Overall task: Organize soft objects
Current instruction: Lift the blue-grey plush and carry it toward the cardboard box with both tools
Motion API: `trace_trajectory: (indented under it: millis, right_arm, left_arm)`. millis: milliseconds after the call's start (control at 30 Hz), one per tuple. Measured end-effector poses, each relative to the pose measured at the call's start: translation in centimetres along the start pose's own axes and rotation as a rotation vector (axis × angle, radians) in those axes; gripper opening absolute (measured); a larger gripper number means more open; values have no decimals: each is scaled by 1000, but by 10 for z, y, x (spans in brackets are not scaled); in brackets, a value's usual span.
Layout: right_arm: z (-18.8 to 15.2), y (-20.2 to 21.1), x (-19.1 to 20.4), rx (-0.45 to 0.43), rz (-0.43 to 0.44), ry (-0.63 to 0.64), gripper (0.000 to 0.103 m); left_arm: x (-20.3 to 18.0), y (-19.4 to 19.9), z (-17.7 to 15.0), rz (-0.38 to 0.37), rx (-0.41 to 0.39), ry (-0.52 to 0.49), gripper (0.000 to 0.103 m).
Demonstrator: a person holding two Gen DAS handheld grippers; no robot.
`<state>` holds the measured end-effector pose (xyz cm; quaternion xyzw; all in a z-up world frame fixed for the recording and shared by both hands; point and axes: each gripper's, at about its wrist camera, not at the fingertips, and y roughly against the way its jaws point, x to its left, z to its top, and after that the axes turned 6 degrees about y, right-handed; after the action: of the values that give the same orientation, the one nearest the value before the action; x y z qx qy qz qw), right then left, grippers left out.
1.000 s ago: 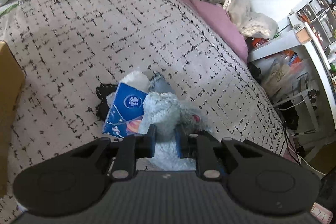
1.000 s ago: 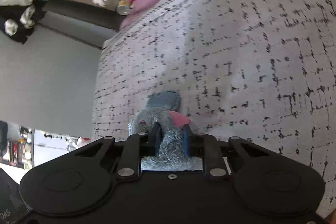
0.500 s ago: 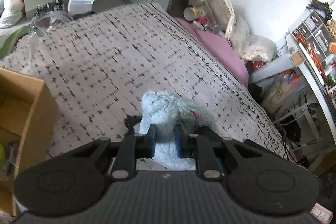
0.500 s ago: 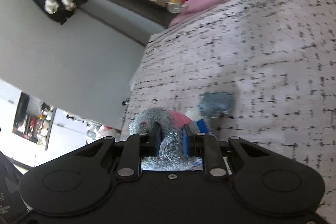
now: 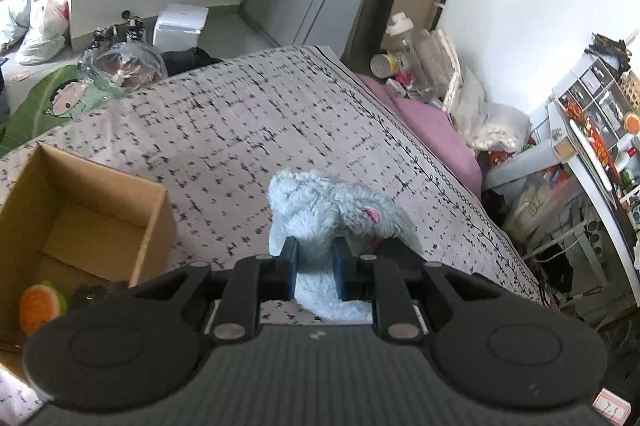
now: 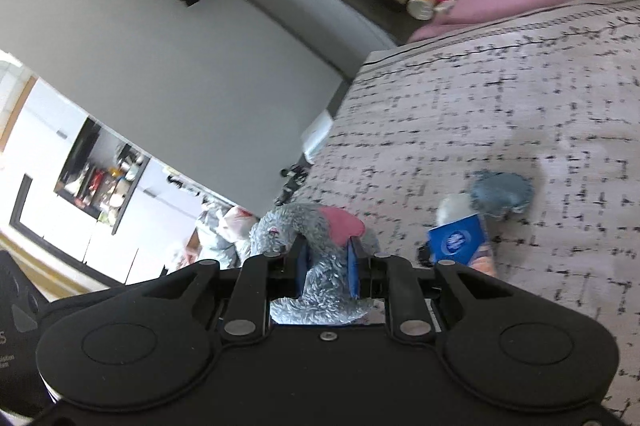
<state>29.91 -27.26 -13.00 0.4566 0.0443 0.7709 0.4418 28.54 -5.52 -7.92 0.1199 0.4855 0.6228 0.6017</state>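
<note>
Both grippers were clamped on the same grey-blue plush toy [image 5: 320, 210], which hung clear of the patterned bedspread [image 5: 240, 122]. The left gripper [image 5: 314, 268] had its blue pads pressed into the plush's lower body, and the right gripper [image 6: 327, 268] pinched another fold of the fur, with the toy's pink patch [image 6: 340, 222] showing just above its fingers. In the left wrist view the end of the right gripper appeared to sit against the toy's right side (the dark shape there was partly hidden by fur, so this is hard to confirm). An open cardboard box [image 5: 152, 222] stood on the bed to the left of the toy, with an orange-and-green soft ball [image 5: 40, 306] inside. On the bedspread, well apart from the toy, lay a blue tissue packet [image 6: 458, 240] touching a small blue-grey soft item [image 6: 502, 192].
</note>
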Motion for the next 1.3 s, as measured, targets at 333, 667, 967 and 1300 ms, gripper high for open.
trace_trajectory:
  millis: [333,667,967,1300]
  right_arm:
    - [-15,-10,34,32,57,69,20]
    - [-30,-20,57,62,96,108,20]
    - [-46,-38,73,110,110,147,20]
    - [-71,-65,101,150,119,205,20]
  left_arm:
    - [36,30,5,20,-31,42,17]
    - [63,47,6,38,-53,69,17]
    - [95,52,5,57,-54,112,17]
    - [139,53,8,90,-59,171,15]
